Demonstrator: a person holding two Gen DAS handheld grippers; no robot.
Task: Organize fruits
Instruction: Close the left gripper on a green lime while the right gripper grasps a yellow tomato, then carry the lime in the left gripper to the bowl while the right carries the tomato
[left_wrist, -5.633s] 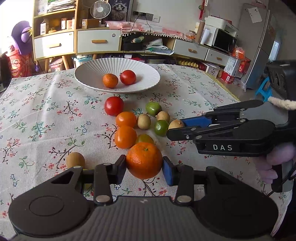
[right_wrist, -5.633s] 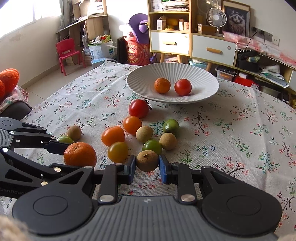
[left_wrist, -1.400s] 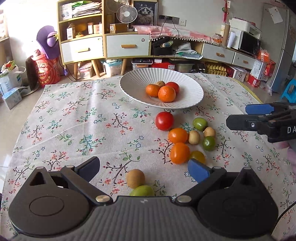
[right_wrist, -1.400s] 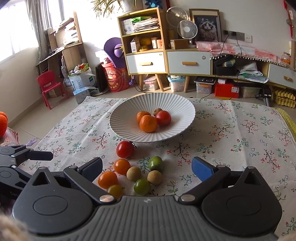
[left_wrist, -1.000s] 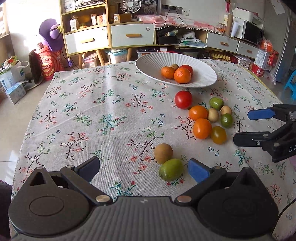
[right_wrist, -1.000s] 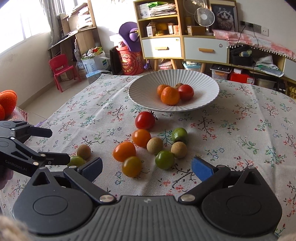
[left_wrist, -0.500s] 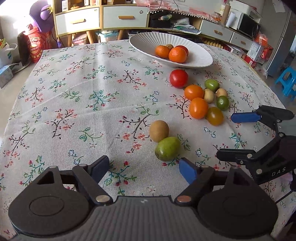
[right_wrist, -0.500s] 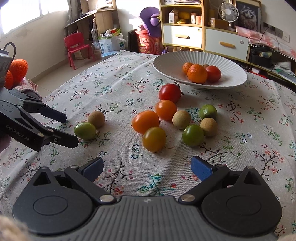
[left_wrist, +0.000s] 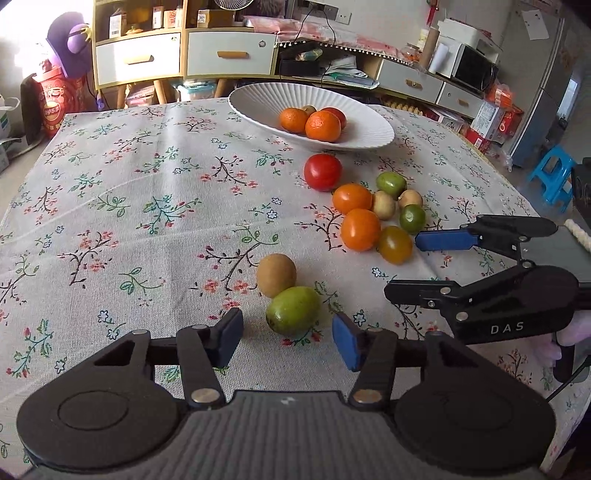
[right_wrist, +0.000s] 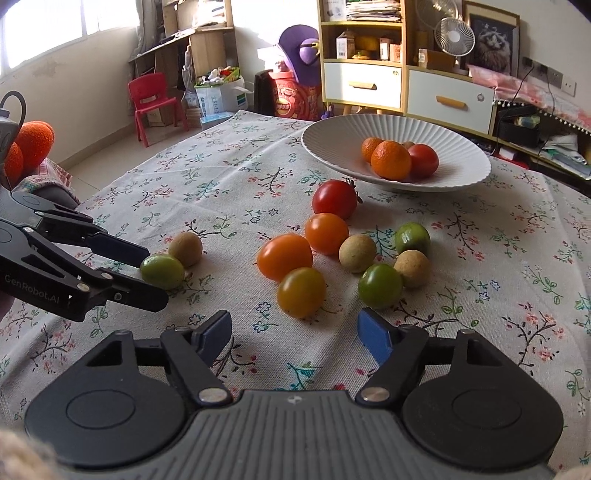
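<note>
The left gripper (left_wrist: 286, 334) is held low over the desk (left_wrist: 110, 206) with its fingers spread on either side of the green fruit (left_wrist: 293, 310), which touches a brown fruit (left_wrist: 276, 275), so it is best closed gently about the green one alone and carried to the white bowl (left_wrist: 369, 127), where four fruits are already gathered. The right gripper (right_wrist: 295, 332) is likewise spread and empty, just short of the yellow-orange tomato (right_wrist: 301, 292). "DAS" is read on the right gripper and "GenRobot.AI" on the left.
</note>
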